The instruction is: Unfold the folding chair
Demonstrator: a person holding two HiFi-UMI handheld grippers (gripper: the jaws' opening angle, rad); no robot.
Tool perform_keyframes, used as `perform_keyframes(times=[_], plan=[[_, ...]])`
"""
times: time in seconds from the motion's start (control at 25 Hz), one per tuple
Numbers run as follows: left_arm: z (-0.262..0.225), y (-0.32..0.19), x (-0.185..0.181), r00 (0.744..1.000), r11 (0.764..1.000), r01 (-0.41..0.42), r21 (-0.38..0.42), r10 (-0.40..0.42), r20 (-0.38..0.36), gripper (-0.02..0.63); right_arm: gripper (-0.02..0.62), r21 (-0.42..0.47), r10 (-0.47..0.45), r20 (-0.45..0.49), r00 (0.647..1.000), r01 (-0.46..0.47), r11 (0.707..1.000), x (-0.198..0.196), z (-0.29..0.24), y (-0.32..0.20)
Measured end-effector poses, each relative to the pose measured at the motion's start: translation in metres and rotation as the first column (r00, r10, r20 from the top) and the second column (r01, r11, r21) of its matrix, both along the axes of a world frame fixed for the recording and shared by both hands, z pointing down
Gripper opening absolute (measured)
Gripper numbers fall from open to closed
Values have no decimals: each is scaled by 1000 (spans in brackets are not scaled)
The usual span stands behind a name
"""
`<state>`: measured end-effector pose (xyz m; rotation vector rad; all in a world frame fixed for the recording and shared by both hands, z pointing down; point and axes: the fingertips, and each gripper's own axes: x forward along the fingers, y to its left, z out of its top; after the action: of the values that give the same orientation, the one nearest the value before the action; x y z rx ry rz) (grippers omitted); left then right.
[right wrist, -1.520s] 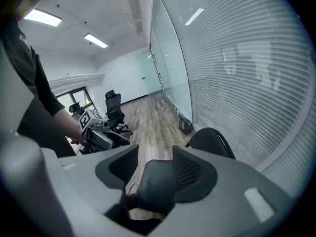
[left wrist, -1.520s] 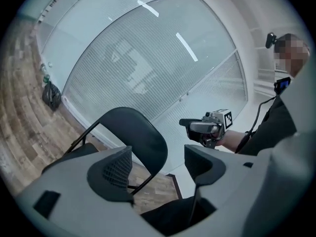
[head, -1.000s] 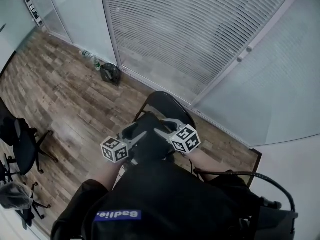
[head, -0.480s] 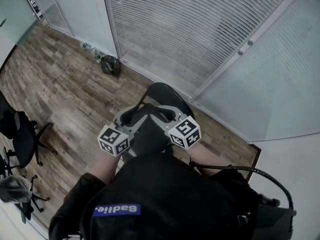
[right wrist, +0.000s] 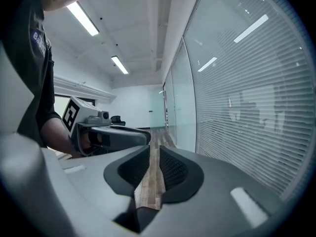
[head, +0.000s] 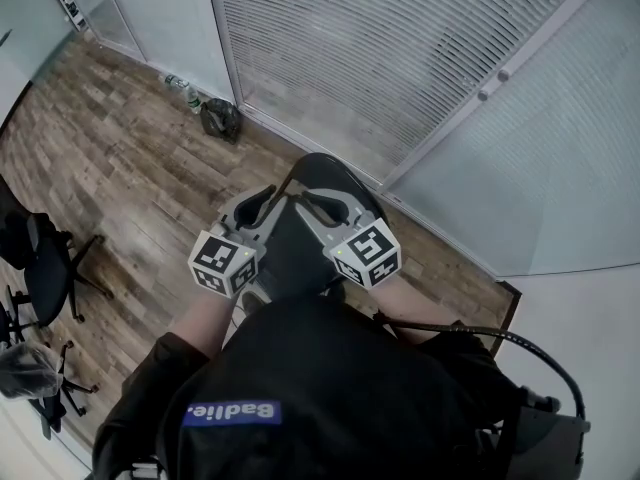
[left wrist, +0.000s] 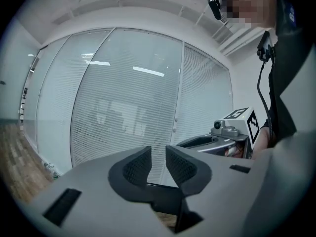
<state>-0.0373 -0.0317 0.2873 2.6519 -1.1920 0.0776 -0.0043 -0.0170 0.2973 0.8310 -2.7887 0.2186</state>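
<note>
In the head view the black folding chair (head: 335,180) stands on the wood floor right in front of the person, its rounded dark panel below both grippers. My left gripper (head: 262,200) and right gripper (head: 308,202) are held side by side above it, tips toward the glass wall. Both sets of jaws have just been closing, and each keeps a narrow gap with nothing in it. In the left gripper view the left gripper (left wrist: 158,163) frames only the blinds, with the right gripper (left wrist: 224,138) beside it. The right gripper (right wrist: 154,166) frames floorboards in its own view.
A glass wall with blinds (head: 400,58) stands just beyond the chair. A dark bag (head: 219,120) and bottles (head: 184,92) lie at its foot. Black office chairs (head: 42,268) stand at the left edge. A black cable (head: 480,334) runs over the person's right side.
Both grippers have risen above the chair and drawn a little closer to the glass wall. Their jaws, spread wide a second ago, now stand nearly together.
</note>
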Motion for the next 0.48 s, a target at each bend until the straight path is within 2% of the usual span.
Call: perform_keyframes(times=[0.48], plan=[[10, -3, 7, 998, 999, 35, -10, -35, 58, 6, 3, 25, 63, 8, 998, -64, 998, 0, 1, -11]])
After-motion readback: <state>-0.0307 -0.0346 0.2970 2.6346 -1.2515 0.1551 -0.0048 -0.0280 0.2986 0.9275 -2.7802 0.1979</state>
